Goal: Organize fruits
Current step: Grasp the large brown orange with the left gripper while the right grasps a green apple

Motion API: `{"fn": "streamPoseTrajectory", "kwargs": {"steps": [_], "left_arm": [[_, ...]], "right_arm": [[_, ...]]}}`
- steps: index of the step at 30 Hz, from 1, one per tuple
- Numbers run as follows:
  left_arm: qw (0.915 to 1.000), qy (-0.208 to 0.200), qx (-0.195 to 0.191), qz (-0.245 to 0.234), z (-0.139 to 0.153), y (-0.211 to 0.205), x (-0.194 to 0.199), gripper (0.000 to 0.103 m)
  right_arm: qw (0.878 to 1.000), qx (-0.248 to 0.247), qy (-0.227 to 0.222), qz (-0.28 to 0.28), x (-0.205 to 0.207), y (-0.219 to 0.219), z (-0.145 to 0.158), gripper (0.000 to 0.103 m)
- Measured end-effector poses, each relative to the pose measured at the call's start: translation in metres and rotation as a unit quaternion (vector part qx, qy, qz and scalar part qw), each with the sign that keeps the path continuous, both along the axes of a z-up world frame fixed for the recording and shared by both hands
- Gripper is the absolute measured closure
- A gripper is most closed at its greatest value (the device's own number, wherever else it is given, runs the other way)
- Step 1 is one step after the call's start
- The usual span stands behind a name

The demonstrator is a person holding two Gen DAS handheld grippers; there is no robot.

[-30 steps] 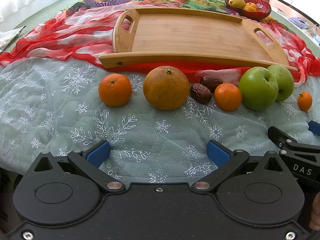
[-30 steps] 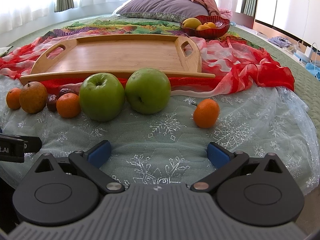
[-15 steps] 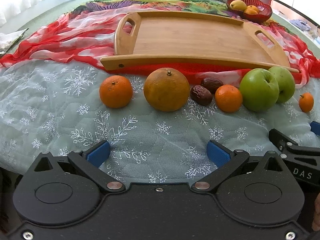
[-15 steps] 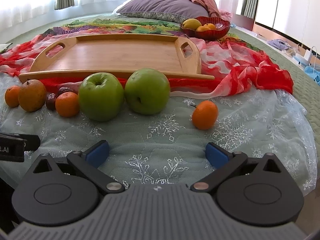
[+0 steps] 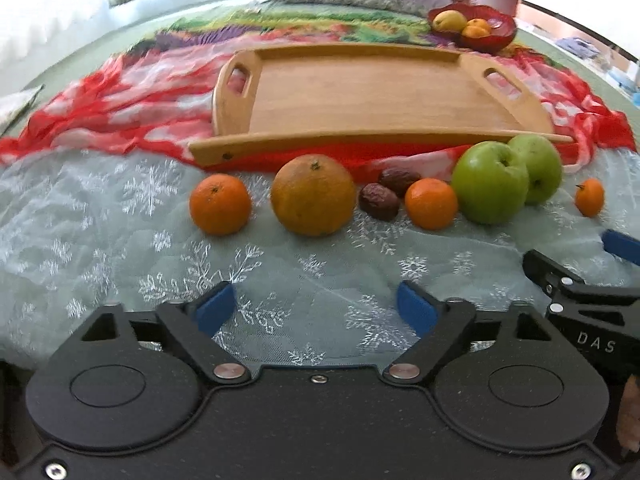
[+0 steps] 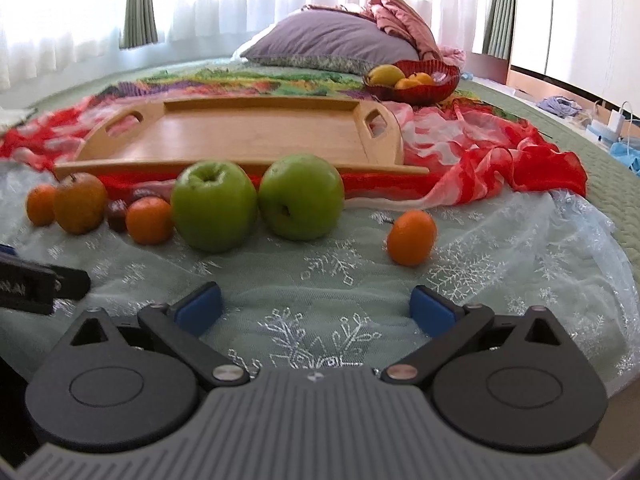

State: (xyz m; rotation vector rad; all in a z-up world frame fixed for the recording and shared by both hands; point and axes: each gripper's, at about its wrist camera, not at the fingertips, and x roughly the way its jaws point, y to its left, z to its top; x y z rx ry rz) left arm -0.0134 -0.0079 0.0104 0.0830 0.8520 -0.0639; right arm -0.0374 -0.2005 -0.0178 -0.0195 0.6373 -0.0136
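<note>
A row of fruit lies on the snowflake cloth in front of an empty wooden tray (image 5: pixel 376 92) (image 6: pixel 256 136): a small tangerine (image 5: pixel 220 204), a large orange (image 5: pixel 313 195), two dark dates (image 5: pixel 378 201), another tangerine (image 5: pixel 431 203) (image 6: pixel 149 220), two green apples (image 5: pixel 490 182) (image 6: pixel 214 205) (image 6: pixel 301 196), and a lone tangerine at the right (image 5: pixel 589 197) (image 6: pixel 411 237). My left gripper (image 5: pixel 316 307) is open and empty, short of the large orange. My right gripper (image 6: pixel 316 306) is open and empty, short of the apples.
A red bowl (image 6: pixel 424 88) (image 5: pixel 492 36) with a lemon and tangerines stands behind the tray's right end. A red and white scarf (image 6: pixel 480 152) lies under and beside the tray. A purple pillow (image 6: pixel 332 42) is at the back. The bed edge drops off at the right.
Both grippers have tilted up a little, so the fruit and tray sit lower in both views. Both stay open. No fruit has moved.
</note>
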Motion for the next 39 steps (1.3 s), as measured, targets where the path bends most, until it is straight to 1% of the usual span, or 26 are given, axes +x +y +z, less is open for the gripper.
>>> {"fn": "streamPoseTrajectory", "kwargs": {"steps": [1, 3, 4, 6, 8, 11, 13, 15, 19, 20, 22, 24, 29, 37, 39], "left_arm": [[1.0, -0.006, 0.0, -0.002, 0.002, -0.001, -0.002, 0.028], [0.9998, -0.018, -0.003, -0.006, 0.007, -0.003, -0.005, 0.037], [0.9997, -0.025, -0.003, -0.007, 0.01, -0.003, -0.006, 0.04], [0.9991, -0.041, 0.001, -0.009, 0.015, -0.005, -0.008, 0.05], [0.9982, -0.059, 0.001, -0.01, 0.02, -0.006, -0.009, 0.052], [0.9966, -0.079, -0.023, -0.001, 0.027, -0.003, -0.007, 0.056], [0.9955, -0.08, -0.051, 0.004, 0.03, 0.003, -0.003, 0.057], [0.9939, -0.08, -0.074, 0.018, 0.03, 0.008, 0.002, 0.057], [0.9915, -0.081, -0.094, 0.039, 0.027, 0.017, 0.009, 0.062], [0.9911, -0.083, -0.095, 0.042, 0.026, 0.019, 0.009, 0.063], [0.9907, -0.085, -0.097, 0.045, 0.025, 0.021, 0.011, 0.064], [0.9899, -0.088, -0.102, 0.045, 0.024, 0.023, 0.014, 0.064], [0.9898, -0.089, -0.102, 0.043, 0.02, 0.023, 0.019, 0.064], [0.9901, -0.095, -0.096, 0.038, 0.015, 0.02, 0.026, 0.063], [0.9902, -0.094, -0.096, 0.037, 0.014, 0.02, 0.028, 0.062]], "right_arm": [[1.0, 0.005, -0.007, 0.005, -0.001, -0.001, 0.002, 0.0], [1.0, 0.013, -0.024, 0.011, -0.005, -0.003, 0.007, 0.0], [0.999, 0.017, -0.037, 0.015, -0.007, -0.004, 0.011, 0.0], [0.997, 0.03, -0.058, 0.027, -0.009, -0.007, 0.018, 0.0], [0.995, 0.054, -0.071, 0.036, -0.007, -0.013, 0.025, 0.0], [0.993, 0.084, -0.072, 0.031, 0.001, -0.022, 0.033, 0.002], [0.993, 0.097, -0.068, 0.02, 0.007, -0.025, 0.036, 0.008], [0.992, 0.113, -0.059, 0.01, 0.013, -0.03, 0.038, 0.011], [0.988, 0.149, -0.045, -0.007, 0.024, -0.036, 0.039, 0.017], [0.987, 0.154, -0.043, -0.01, 0.027, -0.038, 0.038, 0.019], [0.986, 0.158, -0.041, -0.014, 0.031, -0.039, 0.038, 0.026], [0.987, 0.157, -0.042, -0.016, 0.035, -0.039, 0.039, 0.029], [0.986, 0.162, -0.027, -0.026, 0.046, -0.04, 0.036, 0.032], [0.987, 0.16, -0.003, -0.021, 0.056, -0.038, 0.031, 0.032], [0.987, 0.157, 0.003, -0.02, 0.059, -0.037, 0.03, 0.032]]}}
